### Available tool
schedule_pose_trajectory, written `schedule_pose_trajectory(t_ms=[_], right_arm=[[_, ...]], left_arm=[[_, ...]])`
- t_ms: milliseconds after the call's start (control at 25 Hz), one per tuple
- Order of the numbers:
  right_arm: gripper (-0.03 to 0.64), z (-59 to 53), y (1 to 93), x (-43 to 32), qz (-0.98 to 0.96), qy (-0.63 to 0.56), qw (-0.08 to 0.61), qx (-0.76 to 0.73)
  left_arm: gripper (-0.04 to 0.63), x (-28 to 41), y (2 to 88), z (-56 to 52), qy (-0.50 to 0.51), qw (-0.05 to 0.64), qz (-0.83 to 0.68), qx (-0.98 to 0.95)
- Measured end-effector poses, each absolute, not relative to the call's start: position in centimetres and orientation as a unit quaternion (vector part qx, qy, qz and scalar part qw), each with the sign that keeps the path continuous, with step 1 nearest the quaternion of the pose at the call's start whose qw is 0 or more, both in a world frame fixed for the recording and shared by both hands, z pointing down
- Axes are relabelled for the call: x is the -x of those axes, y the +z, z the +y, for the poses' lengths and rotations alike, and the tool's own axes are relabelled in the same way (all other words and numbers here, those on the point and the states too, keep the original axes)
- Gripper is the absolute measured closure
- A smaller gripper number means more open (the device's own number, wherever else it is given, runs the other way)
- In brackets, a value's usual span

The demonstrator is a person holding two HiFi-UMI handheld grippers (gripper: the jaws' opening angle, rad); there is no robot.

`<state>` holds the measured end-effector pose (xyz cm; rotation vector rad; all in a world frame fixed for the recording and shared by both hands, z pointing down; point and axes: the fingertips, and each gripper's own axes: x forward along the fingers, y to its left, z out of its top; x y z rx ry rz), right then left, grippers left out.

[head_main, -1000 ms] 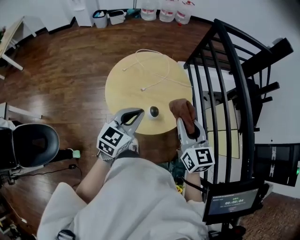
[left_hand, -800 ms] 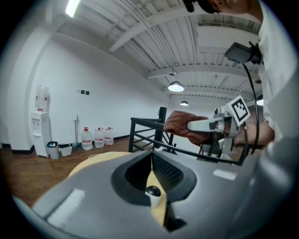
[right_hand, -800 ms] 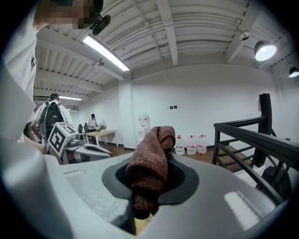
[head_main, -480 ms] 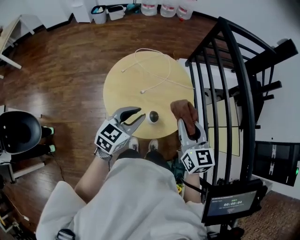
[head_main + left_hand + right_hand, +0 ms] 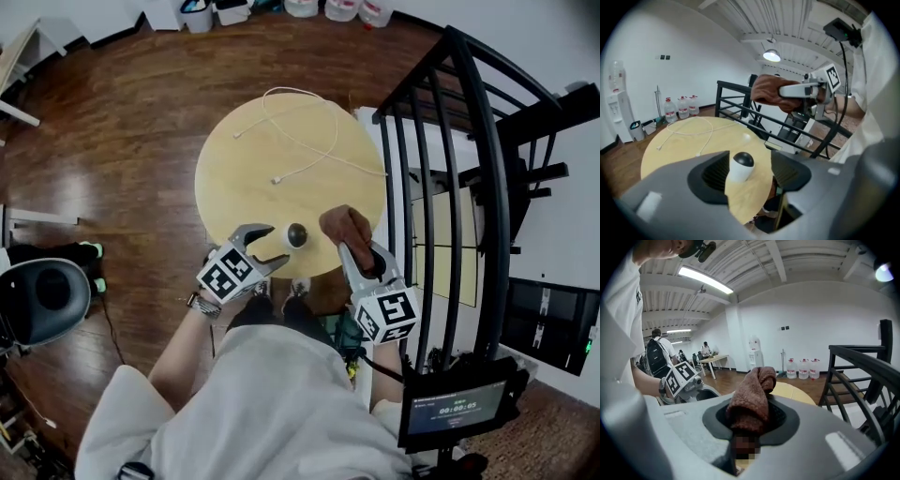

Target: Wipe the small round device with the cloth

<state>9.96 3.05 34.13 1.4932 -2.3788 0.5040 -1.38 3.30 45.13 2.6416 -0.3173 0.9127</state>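
Note:
A small round device [image 5: 297,234], white with a dark domed top, stands near the front edge of the round wooden table [image 5: 253,178]. My left gripper [image 5: 276,244] is at the table's edge with its jaws just opened. In the left gripper view the device [image 5: 740,165] sits in the gap of the left gripper [image 5: 751,171], close to the left pad, with space on the right. My right gripper [image 5: 361,248] is shut on a brown cloth [image 5: 345,223], just right of the device. The bunched cloth [image 5: 752,399] sticks up out of the right gripper [image 5: 751,420].
A white cable [image 5: 305,141] loops over the far half of the table. A black metal railing [image 5: 441,178] runs close along the table's right side. Water bottles [image 5: 679,107] stand by the far wall. A dark chair [image 5: 47,295] is on the left.
Both grippers have come down toward the table's front edge. The left jaws went from shut to apart, and the device now shows between them. The right gripper keeps the cloth.

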Motion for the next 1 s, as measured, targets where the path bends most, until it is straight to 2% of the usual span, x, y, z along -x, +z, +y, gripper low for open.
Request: schedule_pose_trajectory(t_ms=[240,440,600,1000], right_arm=[[0.532,1.5,38.1,-8.2,-0.832,0.202,0.185,-0.482],[0.532,2.6,40.1,-5.7,-0.838,0.236,0.228,-0.436],[0.532,3.7,41.6,-3.8,-0.842,0.252,0.256,-0.402],[0.532,4.9,45.2,-2.0,-0.838,0.255,0.323,-0.360]], left_arm=[[0.274,1.1,52.0,3.1,0.359,0.191,-0.090,-0.909],[0.207,0.9,53.5,4.0,0.353,0.206,-0.085,-0.909],[0.207,0.0,53.6,4.9,0.348,0.169,-0.069,-0.919],[0.209,-0.9,54.8,6.0,0.376,0.137,-0.077,-0.913]])
